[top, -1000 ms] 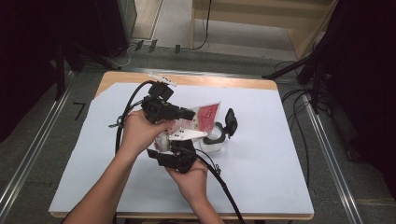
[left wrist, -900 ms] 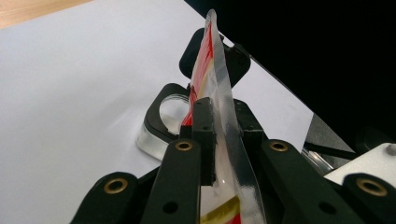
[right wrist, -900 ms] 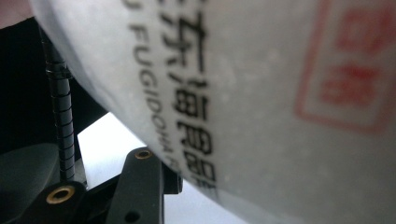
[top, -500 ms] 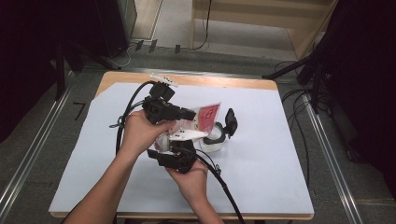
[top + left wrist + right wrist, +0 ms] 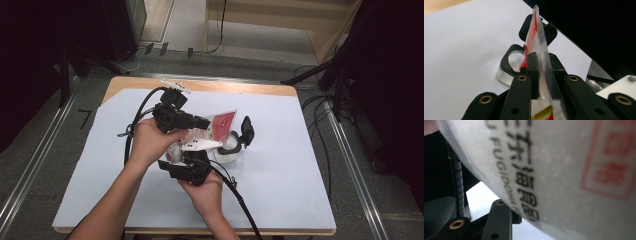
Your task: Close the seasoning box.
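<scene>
A red and white plastic packet (image 5: 222, 122) is held above the middle of the table. My left gripper (image 5: 205, 122) is shut on it; in the left gripper view both black jaws clamp the packet (image 5: 537, 30) edge-on. My right gripper (image 5: 196, 154) sits just below, pointing up at the packet's white lower part. In the right gripper view the packet (image 5: 564, 170), with black print and a red stamp, lies very close and hides one jaw. The other finger (image 5: 501, 217) shows at its edge, so I cannot tell whether this gripper grips.
A black ring on a clear base (image 5: 231, 149) lies on the white sheet (image 5: 300, 165) just right of the grippers, with a black rounded piece (image 5: 247, 129) standing up from it. Cables trail from both grippers toward the table's front and left. The floor and dark stands surround the table.
</scene>
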The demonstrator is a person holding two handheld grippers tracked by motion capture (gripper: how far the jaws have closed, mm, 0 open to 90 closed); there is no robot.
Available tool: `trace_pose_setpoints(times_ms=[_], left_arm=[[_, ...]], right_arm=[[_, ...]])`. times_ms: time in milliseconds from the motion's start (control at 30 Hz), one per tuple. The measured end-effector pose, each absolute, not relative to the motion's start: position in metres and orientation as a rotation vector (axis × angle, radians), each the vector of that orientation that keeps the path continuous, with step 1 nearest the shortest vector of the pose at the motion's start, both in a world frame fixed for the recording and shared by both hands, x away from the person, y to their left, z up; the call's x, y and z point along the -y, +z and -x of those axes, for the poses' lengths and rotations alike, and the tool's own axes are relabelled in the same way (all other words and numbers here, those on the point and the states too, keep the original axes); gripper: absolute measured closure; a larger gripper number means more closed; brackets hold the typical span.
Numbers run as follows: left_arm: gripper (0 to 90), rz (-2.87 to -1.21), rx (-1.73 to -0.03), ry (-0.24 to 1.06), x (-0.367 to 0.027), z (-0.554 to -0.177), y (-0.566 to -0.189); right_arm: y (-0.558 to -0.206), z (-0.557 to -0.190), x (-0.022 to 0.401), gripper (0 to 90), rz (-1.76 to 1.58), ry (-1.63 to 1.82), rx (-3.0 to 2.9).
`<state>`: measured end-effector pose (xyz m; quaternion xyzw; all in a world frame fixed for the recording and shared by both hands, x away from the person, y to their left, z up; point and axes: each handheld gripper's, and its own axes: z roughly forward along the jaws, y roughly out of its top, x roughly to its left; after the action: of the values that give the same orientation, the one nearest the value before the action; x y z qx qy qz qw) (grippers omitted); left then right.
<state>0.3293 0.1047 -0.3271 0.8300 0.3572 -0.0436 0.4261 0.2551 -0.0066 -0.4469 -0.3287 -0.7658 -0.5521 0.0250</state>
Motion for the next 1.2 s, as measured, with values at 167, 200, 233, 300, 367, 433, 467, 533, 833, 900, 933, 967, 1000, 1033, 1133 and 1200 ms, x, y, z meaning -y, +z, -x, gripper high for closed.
trace_pose_setpoints(times_ms=[167,200,233,300,367,433,467,533,833,900,933,967,1000,1033,1133,1200], left_arm=[[83.4,-2.075,-0.893,-0.105,-0.1047,-0.3294,-0.3270],[83.4,-2.070,-0.897,-0.109,-0.1045,-0.3293,-0.3272],[83.4,-2.071,-0.895,-0.109,-0.1047,-0.3295,-0.3273],[83.4,-2.070,-0.894,-0.112,-0.1048,-0.3297,-0.3276],[83.4,-2.068,-0.896,-0.114,-0.1049,-0.3299,-0.3277],[83.3,-2.068,-0.898,-0.115,-0.1052,-0.3301,-0.3277],[83.4,-2.065,-0.897,-0.116,-0.1052,-0.3302,-0.3279],[83.4,-2.066,-0.897,-0.115,-0.1053,-0.3304,-0.3279],[83.4,-2.062,-0.895,-0.111,-0.1061,-0.3305,-0.3278],[83.3,-2.062,-0.900,-0.111,-0.1065,-0.3306,-0.3272],[83.4,-2.060,-0.898,-0.113,-0.1066,-0.3307,-0.3273],[83.4,-2.059,-0.898,-0.113,-0.1066,-0.3306,-0.3273],[83.4,-2.060,-0.900,-0.114,-0.1067,-0.3307,-0.3273],[83.4,-2.065,-0.903,-0.110,-0.1067,-0.3306,-0.3271],[83.4,-2.061,-0.897,-0.108,-0.1066,-0.3307,-0.3279],[83.5,-2.062,-0.898,-0.108,-0.1065,-0.3305,-0.3277]], right_arm=[[-0.4463,-0.2552,0.0064,61.9,1.014,-1.704,2.367],[-0.4462,-0.2553,0.0065,61.9,1.014,-1.703,2.367],[-0.4462,-0.2554,0.0065,61.9,1.015,-1.703,2.367],[-0.4464,-0.2554,0.0064,61.9,1.018,-1.701,2.369],[-0.4465,-0.2555,0.0062,61.9,1.020,-1.701,2.369],[-0.4466,-0.2558,0.0060,61.9,1.019,-1.701,2.370],[-0.4465,-0.2559,0.0061,61.9,1.018,-1.698,2.370],[-0.4464,-0.2563,0.0061,61.9,1.015,-1.695,2.372],[-0.4456,-0.2567,0.0058,61.9,1.012,-1.690,2.375],[-0.4452,-0.2569,0.0057,61.8,1.012,-1.689,2.377],[-0.4450,-0.2569,0.0057,61.8,1.012,-1.688,2.378],[-0.4449,-0.2570,0.0056,61.8,1.012,-1.689,2.378],[-0.4448,-0.2570,0.0055,61.8,1.013,-1.690,2.378],[-0.4449,-0.2570,0.0054,61.8,1.013,-1.690,2.377],[-0.4454,-0.2569,0.0048,61.7,1.008,-1.689,2.384],[-0.4449,-0.2557,0.0031,61.9,1.002,-1.686,2.431]])
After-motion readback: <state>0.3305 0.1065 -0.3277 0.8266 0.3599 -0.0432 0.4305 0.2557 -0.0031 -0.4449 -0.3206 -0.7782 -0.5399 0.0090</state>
